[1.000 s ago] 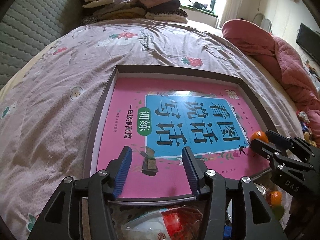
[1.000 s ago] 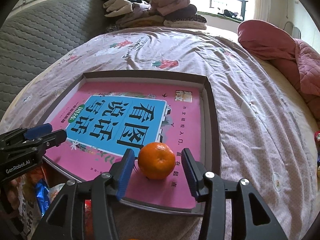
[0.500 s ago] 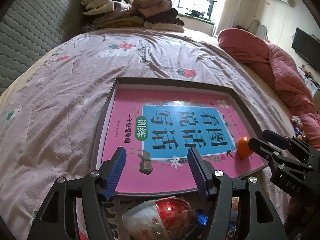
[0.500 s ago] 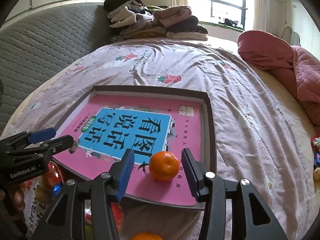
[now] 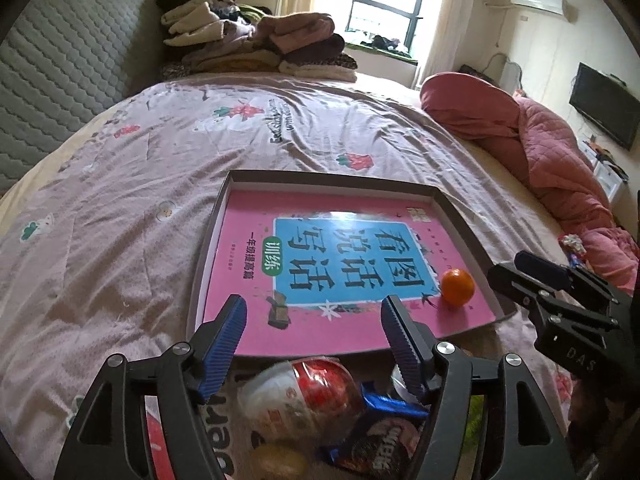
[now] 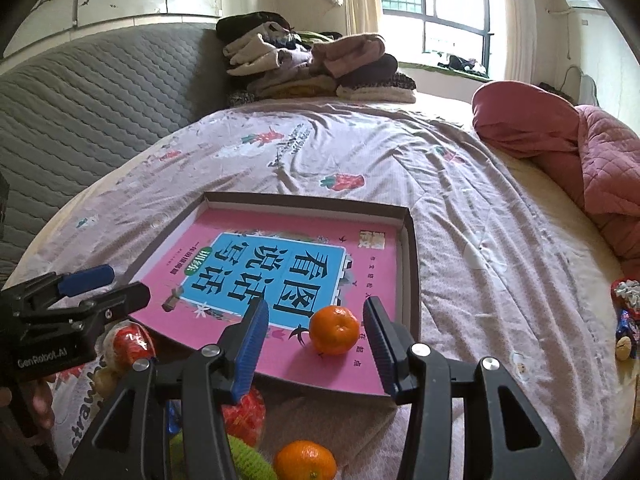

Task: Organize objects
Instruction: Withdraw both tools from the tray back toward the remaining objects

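A shallow box tray (image 5: 456, 216) (image 6: 414, 264) lined with a pink book cover lies on the bed. An orange (image 5: 457, 286) (image 6: 334, 330) sits on it at the near right corner. My right gripper (image 6: 314, 334) is open and empty, drawn back just short of the orange. My left gripper (image 5: 314, 328) is open and empty above the tray's near edge. Below it lie a red-and-white packet (image 5: 304, 396) and a blue snack pack (image 5: 384, 436). A second orange (image 6: 305, 462) lies under the right gripper.
Folded clothes (image 5: 256, 44) are piled at the head of the bed. A pink quilt (image 5: 540, 136) is bunched on the right. Small wrapped items (image 6: 626, 320) lie at the bed's right edge. The patterned sheet (image 5: 120, 220) stretches left of the tray.
Both grippers have pulled back and up from the tray. The right gripper has left the orange on the tray, which now lies beyond its fingertips. More snacks show below.
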Demonstrator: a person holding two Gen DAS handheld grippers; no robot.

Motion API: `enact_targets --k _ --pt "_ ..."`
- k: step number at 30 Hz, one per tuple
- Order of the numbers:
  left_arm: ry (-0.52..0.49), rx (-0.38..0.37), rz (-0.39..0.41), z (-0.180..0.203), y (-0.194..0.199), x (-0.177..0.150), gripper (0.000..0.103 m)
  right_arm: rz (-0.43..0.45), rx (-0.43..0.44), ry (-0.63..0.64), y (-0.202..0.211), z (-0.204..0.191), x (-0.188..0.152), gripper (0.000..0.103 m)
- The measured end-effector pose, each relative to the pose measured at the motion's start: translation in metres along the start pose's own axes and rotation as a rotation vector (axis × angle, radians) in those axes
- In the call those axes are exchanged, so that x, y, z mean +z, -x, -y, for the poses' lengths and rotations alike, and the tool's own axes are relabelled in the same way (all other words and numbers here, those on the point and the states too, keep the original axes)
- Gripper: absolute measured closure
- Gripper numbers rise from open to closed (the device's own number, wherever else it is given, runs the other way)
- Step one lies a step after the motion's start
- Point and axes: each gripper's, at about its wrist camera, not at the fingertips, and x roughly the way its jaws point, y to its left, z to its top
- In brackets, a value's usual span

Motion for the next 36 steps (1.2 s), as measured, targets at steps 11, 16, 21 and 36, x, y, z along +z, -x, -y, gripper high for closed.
enact_targets --k 11,16,21,36 --pt "0.002 0.008 0.027 0.000 0.013 -0.006 0.029 0.034 0.003 0.002 0.020 -0.001 -0.003 0.049" --pt "-0.009 0.012 0.037 0.002 0.019 -0.010 0.029 0.042 0.003 0.007 0.025 -0.001 -0.006 0.049" --pt "-0.018 0.010 0.044 0.006 0.025 -0.013 0.029 0.045 0.001 0.017 0.030 -0.003 -0.010 0.049" --pt "-0.029 -0.004 0.053 0.013 0.041 -0.029 0.029 0.050 0.016 0.031 0.048 -0.008 -0.025 0.049"
